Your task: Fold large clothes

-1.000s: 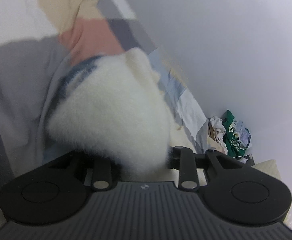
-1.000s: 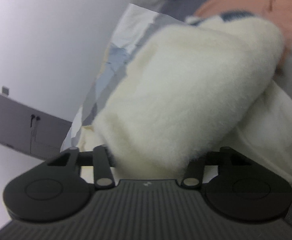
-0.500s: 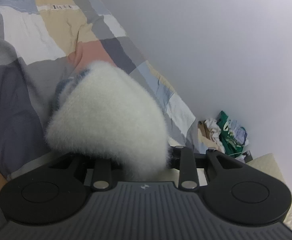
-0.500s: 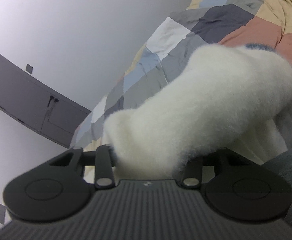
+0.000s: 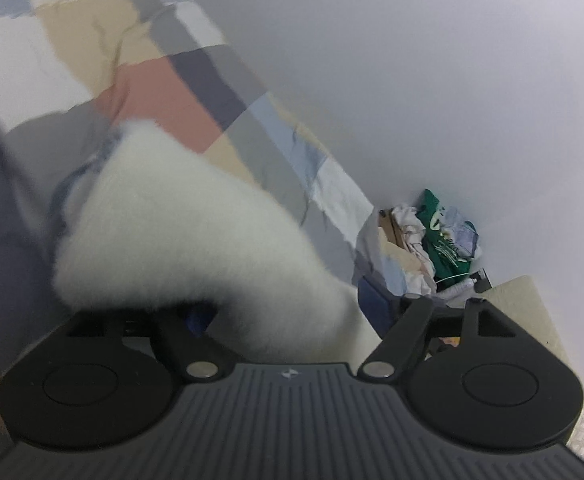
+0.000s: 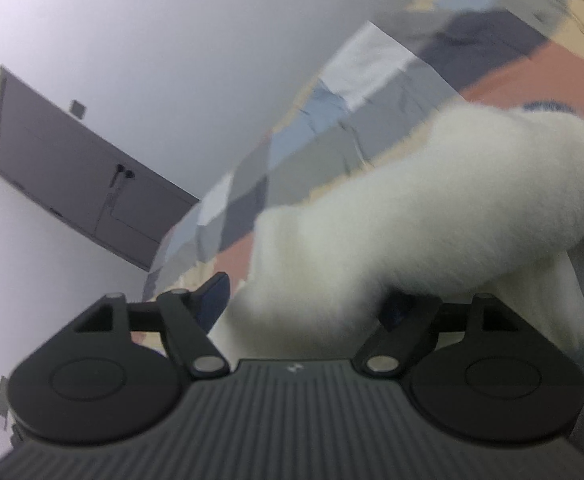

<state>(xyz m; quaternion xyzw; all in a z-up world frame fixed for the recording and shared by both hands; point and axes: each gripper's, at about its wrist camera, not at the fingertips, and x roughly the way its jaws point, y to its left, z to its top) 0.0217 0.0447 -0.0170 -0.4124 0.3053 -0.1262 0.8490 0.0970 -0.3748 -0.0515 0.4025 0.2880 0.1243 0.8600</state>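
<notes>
The fluffy white garment (image 5: 196, 232) is bunched up above the bed, a thick roll of it draped across both hand-held grippers, with a dark blue trim showing at its far edge. In the left wrist view it lies between the spread fingers of the left hand-held gripper (image 5: 292, 316); the jaws are opening, and the right finger (image 5: 411, 320) stands clear of the pile, so the fabric seems to rest there rather than be pinched. The right hand-held gripper (image 6: 303, 308) shows the same: its jaws are opening, the fleece (image 6: 431, 216) sits between them, and the blue-tipped left finger (image 6: 212, 296) is apart from the cloth. Beneath lies the patchwork quilt (image 5: 164, 92) on the bed, running along a pale wall (image 5: 411, 60). Further off, a heap of clothes with a green piece (image 5: 439, 232) sits in the corner, and a grey door (image 6: 80, 184) shows in the right view.

The risk from here, as I judge it, is that the bulky fleece slumps unevenly once let go, so the fold springs open or lands crooked. The long pile may also snag on a finger and be dragged along if either gripper pulls away.
</notes>
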